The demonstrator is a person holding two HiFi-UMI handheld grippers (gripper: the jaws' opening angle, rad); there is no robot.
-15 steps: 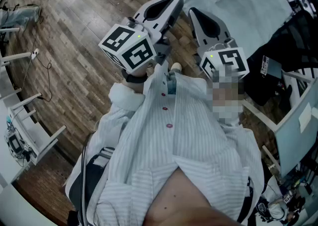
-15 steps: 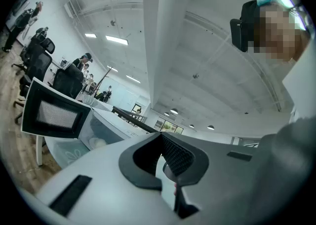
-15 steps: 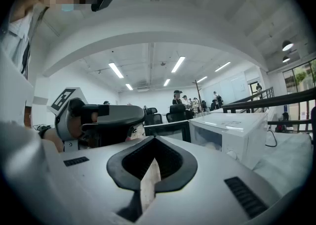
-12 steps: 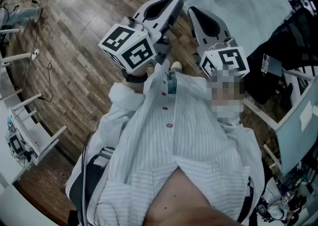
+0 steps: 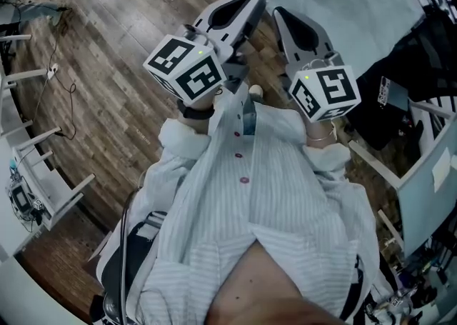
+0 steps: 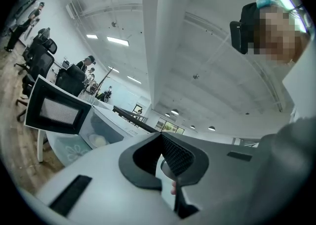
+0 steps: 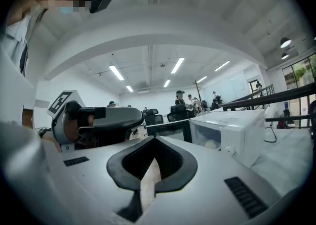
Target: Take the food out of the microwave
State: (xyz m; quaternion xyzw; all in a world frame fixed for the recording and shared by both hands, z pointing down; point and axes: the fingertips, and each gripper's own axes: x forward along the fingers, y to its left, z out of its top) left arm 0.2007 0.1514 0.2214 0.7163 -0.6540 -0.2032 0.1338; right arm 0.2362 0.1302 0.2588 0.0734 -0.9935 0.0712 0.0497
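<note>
A white microwave stands on a cloth-covered table with its dark door swung open. A pale piece of food shows inside it. The left gripper view has the same microwave with the open door and the food. Both grippers are held close in front of the person's chest, well short of the microwave. My left gripper is shut and holds nothing, seen also along its own jaws as the left gripper. My right gripper is shut and holds nothing too, likewise the right gripper.
A table with a pale cloth lies ahead of the grippers, over a wooden floor. White frames and cables stand at the left, dark gear at the right. Office chairs and several people are far behind.
</note>
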